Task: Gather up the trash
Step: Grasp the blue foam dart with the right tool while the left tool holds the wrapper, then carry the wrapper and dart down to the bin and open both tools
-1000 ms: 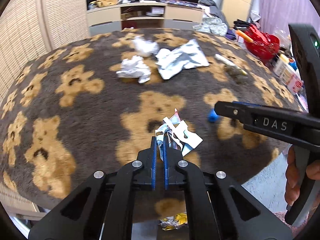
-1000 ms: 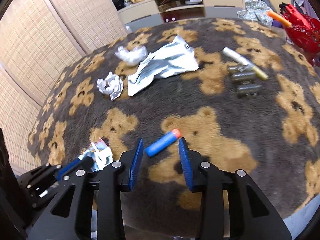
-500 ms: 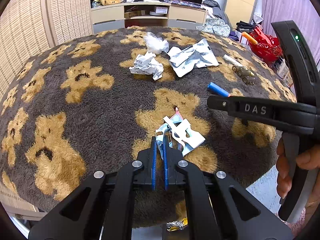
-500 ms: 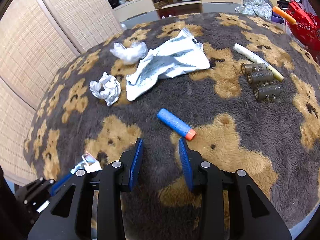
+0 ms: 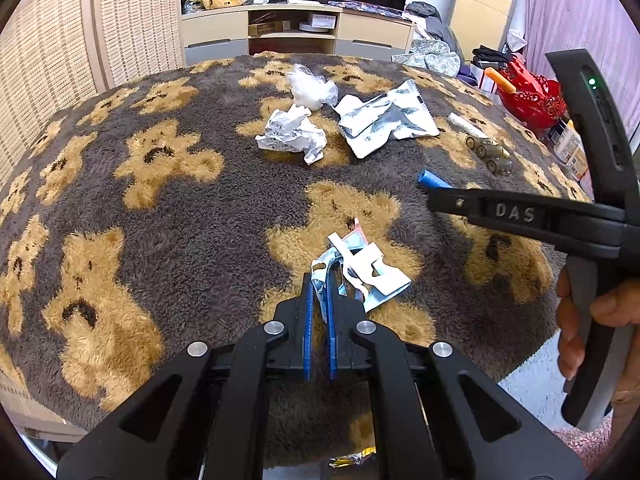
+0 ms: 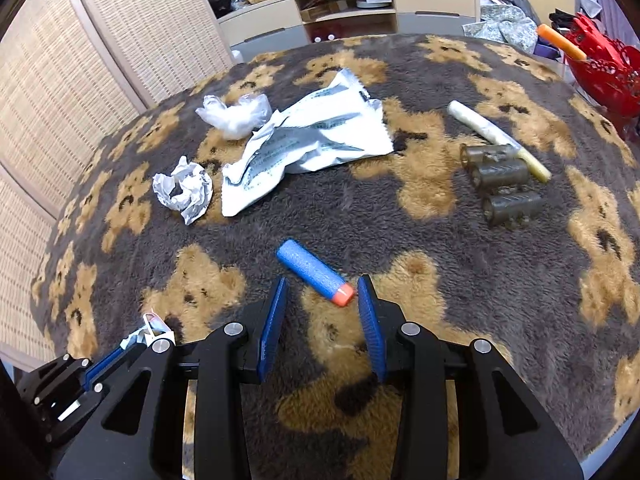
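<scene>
My left gripper (image 5: pixel 319 280) is shut on a torn white and pale blue wrapper (image 5: pixel 364 268) near the front edge of the bear-patterned blanket (image 5: pixel 200 216). My right gripper (image 6: pixel 324 284) is open, its fingers either side of the orange tip of a blue foam dart (image 6: pixel 314 272), which also shows in the left wrist view (image 5: pixel 430 179). Further back lie a crumpled paper ball (image 6: pixel 184 188), a silver foil pouch (image 6: pixel 304 140) and a crumpled clear plastic bag (image 6: pixel 236 114). The left gripper shows in the right wrist view (image 6: pixel 140 336).
Three brown plastic cylinders (image 6: pixel 500 184) and a pale stick (image 6: pixel 492 136) lie at the right. A red basket (image 6: pixel 604 68) stands off the right edge. A low shelf unit (image 5: pixel 296 32) stands behind. A foil scrap (image 5: pixel 352 458) lies below the front edge.
My right gripper has moved forward and turned, so the blue dart now lies with its orange tip between the fingers. My left gripper keeps its hold on the wrapper.
</scene>
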The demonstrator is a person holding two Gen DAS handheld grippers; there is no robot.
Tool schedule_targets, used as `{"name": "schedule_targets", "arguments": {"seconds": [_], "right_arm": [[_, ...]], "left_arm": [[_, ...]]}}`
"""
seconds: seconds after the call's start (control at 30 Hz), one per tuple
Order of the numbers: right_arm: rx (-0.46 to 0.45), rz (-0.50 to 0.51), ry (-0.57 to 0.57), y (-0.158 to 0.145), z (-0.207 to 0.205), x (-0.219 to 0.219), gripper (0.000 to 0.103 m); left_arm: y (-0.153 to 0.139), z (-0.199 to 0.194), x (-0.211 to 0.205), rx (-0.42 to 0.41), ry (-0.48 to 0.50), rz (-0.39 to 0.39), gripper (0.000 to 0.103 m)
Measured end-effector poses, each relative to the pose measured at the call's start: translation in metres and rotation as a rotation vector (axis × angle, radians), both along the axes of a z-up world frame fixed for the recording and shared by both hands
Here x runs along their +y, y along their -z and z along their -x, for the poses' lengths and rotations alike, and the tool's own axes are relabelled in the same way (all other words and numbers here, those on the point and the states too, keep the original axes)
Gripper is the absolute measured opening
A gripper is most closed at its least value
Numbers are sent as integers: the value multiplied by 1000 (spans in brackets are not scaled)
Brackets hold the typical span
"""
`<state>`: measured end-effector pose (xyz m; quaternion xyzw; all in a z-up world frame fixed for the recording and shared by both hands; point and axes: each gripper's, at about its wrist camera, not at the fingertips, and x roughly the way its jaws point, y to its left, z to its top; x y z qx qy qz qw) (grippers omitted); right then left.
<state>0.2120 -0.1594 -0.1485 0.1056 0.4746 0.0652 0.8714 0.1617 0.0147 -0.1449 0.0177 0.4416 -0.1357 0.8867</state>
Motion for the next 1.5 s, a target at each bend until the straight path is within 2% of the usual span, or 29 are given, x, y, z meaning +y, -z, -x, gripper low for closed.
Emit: {"name": "schedule_targets", "arguments": {"seconds": [0.1,0.17,0.37,0.57,1.0,1.2,1.5], "right_arm": [[-17,8,-10,1,-4,2,23],[-22,17,-20,2,-6,3,19],[-23,26,-27,1,0,2,18],[-17,41,-32,-2,26,0,18],[-44,47,-62,-22,130,-6,17],[-19,19,-67,-7,181,-17,17],[80,-28,-77,46,214,-11,17]], "left_arm": [[1,-2,-2,-2,2,-2,5],[1,-2,-2,-3,0,0,5],[-1,2,-3,-7,4,-4,5],[-5,20,-4,-8,4,-5,5],[-9,102,-14,-1,37,12,4],[5,137,-20,23,55,1,4],[50,175,-30,116,74,-8,4]]}}
